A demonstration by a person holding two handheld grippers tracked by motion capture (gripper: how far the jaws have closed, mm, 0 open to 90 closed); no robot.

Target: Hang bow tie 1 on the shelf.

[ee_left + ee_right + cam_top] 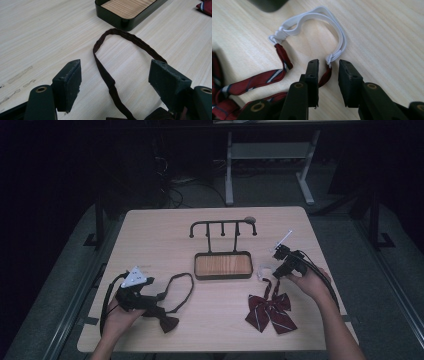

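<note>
The red striped bow tie (269, 312) lies on the pale wood-grain counter (155, 240) just beside the right tool (328, 67), whose jaws straddle its red strap end by the white elastic loop (317, 17), not yet clenched. The left tool (115, 75) stands released over the dark brown bow tie's (165, 317) looped fabric strap. A wood-bottomed black tray (222, 276) sits between them; the room beyond is dark.

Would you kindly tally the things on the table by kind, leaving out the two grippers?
Bow ties: 2, a dark one and a red striped one
Hook stands with a wooden tray: 1
Total: 3
</note>
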